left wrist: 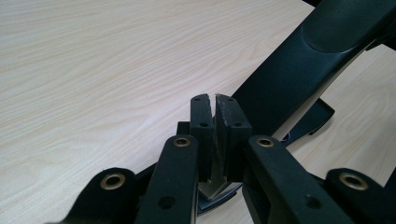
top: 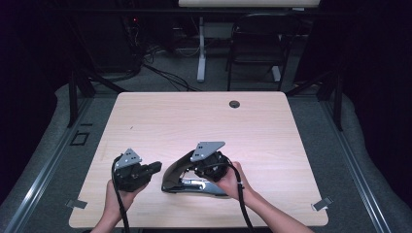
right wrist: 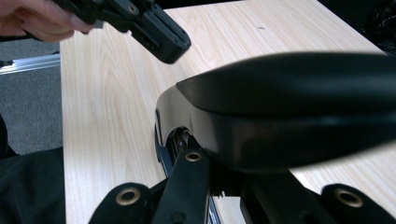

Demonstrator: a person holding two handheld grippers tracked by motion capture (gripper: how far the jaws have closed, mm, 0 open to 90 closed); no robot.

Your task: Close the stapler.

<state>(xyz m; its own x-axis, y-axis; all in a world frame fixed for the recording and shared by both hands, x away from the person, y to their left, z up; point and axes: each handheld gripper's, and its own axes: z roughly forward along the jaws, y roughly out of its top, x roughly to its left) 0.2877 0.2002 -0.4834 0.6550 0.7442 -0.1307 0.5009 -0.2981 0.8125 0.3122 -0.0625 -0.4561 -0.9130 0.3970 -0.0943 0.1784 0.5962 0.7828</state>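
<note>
Stapler (top: 187,182) at lower centre of table (top: 262,141), lid raised, pinched by shut right gripper (top: 206,170); left gripper (top: 155,168) nearly shut, empty; next: reach into opened stapler.

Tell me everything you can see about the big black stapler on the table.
The stapler is large, with a glossy black, plastic-looking curved handle raised at an angle and a silvery metal channel along its base. It lies on the wooden table near the front edge, lengthwise across it. The right gripper meets it from under the handle, jaws hidden there. The left gripper, jaws nearly together, is close beside its raised end; contact is unclear.
</note>
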